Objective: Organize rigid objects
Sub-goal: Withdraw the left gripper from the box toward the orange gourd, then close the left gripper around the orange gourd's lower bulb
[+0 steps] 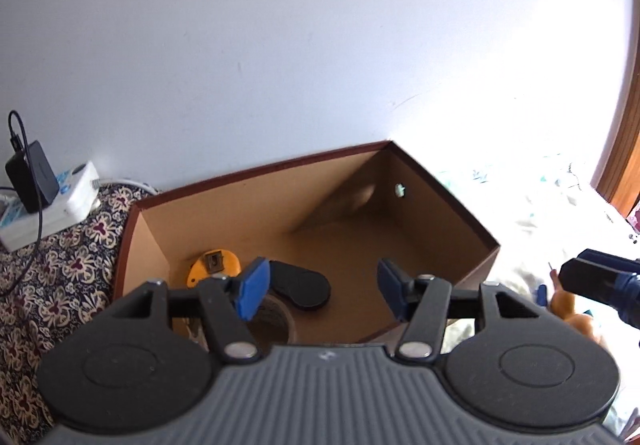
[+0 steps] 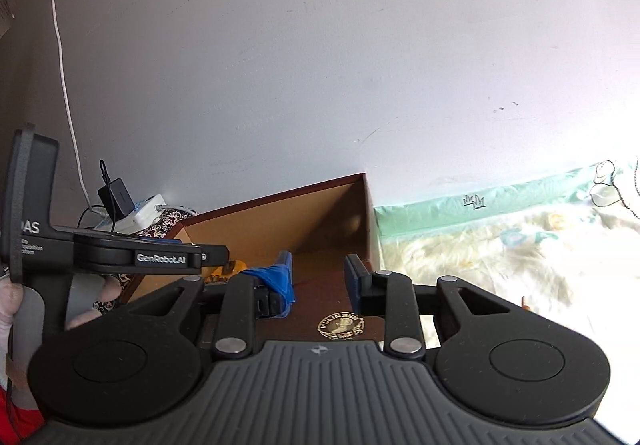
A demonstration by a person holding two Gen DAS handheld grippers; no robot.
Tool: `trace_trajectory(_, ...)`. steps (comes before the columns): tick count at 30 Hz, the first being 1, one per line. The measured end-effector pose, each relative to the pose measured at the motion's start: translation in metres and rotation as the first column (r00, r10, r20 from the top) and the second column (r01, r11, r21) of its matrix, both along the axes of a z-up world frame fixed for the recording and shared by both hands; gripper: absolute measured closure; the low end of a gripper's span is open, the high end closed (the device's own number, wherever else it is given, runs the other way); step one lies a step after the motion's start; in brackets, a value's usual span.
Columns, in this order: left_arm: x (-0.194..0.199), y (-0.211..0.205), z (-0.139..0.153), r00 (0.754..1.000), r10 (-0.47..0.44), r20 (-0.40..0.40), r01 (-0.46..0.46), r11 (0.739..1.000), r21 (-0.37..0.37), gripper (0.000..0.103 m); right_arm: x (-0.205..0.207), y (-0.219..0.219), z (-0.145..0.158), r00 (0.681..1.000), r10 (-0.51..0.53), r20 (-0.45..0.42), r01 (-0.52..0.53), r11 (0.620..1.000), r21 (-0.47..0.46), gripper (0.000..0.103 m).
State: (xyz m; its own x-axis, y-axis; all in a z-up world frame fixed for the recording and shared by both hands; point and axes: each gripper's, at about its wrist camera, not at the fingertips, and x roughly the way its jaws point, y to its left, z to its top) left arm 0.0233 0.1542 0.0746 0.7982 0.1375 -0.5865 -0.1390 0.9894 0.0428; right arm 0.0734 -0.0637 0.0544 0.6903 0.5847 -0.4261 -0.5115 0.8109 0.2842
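An open brown cardboard box (image 1: 436, 189) stands against the white wall; it also shows in the right wrist view (image 2: 280, 225). Inside it lie a yellow round object (image 1: 208, 267), a black flat oval object (image 1: 304, 283) and a tape roll (image 1: 276, 321). My left gripper (image 1: 320, 281) is open and empty, hovering over the box's near side. My right gripper (image 2: 320, 281) is open and empty, in front of the box's near wall with its gold logo (image 2: 342, 327). The right gripper also shows at the right edge of the left wrist view (image 1: 600, 277), above orange objects (image 1: 576, 313) on the bed.
A white power strip (image 1: 48, 201) with a black charger (image 1: 32, 177) sits on a floral cloth (image 1: 60, 277) left of the box. A pale bedsheet (image 2: 500, 257) spreads to the right. A wooden frame (image 1: 624, 133) is at far right.
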Motion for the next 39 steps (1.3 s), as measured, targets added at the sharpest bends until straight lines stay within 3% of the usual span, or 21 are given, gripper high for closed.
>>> trace_trajectory(4,-0.005,-0.030,0.004,0.995,-0.098,-0.005,0.097,0.994,-0.059,0.043,-0.006,-0.038,-0.003,0.998,-0.059,-0.035,0.059,0.998,0.009,0.092)
trace_trajectory(10,-0.001,-0.080,-0.017,0.963,-0.260,-0.065,0.249,0.959,-0.135,0.043,-0.013,-0.086,-0.015,0.984,-0.148,-0.093,0.150,0.989,0.008,0.092)
trace_trajectory(17,0.020,-0.110,-0.063,0.912,-0.353,-0.206,0.276,0.904,-0.327,0.043,-0.003,-0.120,-0.035,0.954,-0.212,-0.213,0.228,0.972,0.054,0.092)
trace_trajectory(20,0.026,-0.121,-0.075,0.891,-0.390,-0.232,0.289,0.882,-0.373,0.040,0.006,-0.129,-0.045,0.937,-0.197,-0.290,0.233,0.967,0.098,0.091)
trace_trajectory(22,0.031,-0.132,-0.080,0.875,-0.410,-0.258,0.300,0.877,-0.376,0.039,0.010,-0.131,-0.050,0.930,-0.188,-0.316,0.233,0.966,0.111,0.091)
trace_trajectory(30,0.056,-0.156,-0.082,0.869,-0.428,-0.248,0.341,0.881,-0.327,0.039,0.024,-0.127,-0.056,0.910,-0.175,-0.375,0.218,0.973,0.076,0.089)
trace_trajectory(39,0.078,-0.171,-0.096,0.841,-0.468,-0.271,0.376,0.866,-0.328,0.039,0.053,-0.114,-0.061,0.851,-0.199,-0.485,0.235,0.972,0.013,0.088)
